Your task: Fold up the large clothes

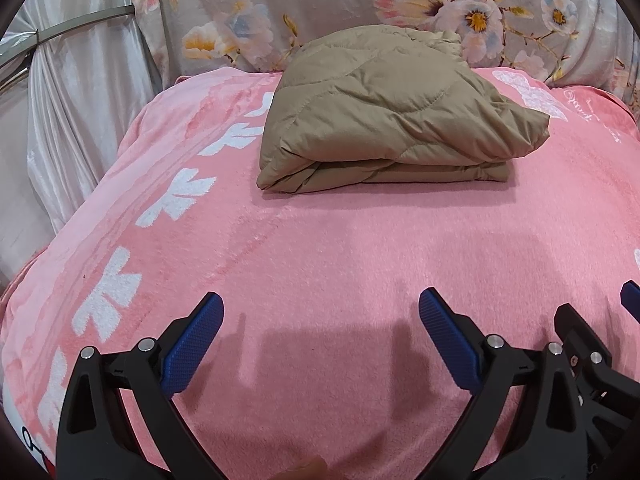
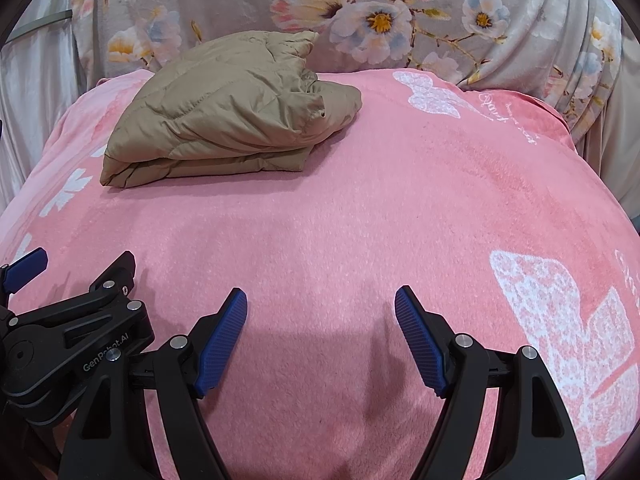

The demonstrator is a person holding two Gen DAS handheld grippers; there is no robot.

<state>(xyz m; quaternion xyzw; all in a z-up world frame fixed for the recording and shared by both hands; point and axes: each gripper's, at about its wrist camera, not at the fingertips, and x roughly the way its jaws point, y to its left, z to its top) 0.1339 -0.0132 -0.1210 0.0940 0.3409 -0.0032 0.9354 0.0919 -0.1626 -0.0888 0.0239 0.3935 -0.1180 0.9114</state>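
A tan quilted jacket [image 1: 392,116] lies folded into a thick bundle at the far side of the pink blanket [image 1: 320,264]; in the right wrist view the jacket [image 2: 224,116] sits far left. My left gripper [image 1: 320,300] hovers open over bare blanket near the front, well short of the jacket, nothing between its blue pads. My right gripper [image 2: 320,296] is open too, empty, beside the left one. The left gripper [image 2: 72,264] shows at the lower left of the right wrist view, and a finger of the right gripper [image 1: 592,320] at the lower right of the left wrist view.
A floral grey cloth [image 1: 360,0] drapes upright behind the blanket. A pale satin curtain [image 1: 80,100] hangs at the left. White leaf and butterfly prints [image 2: 560,340] mark the blanket, which drops away at its left and right edges.
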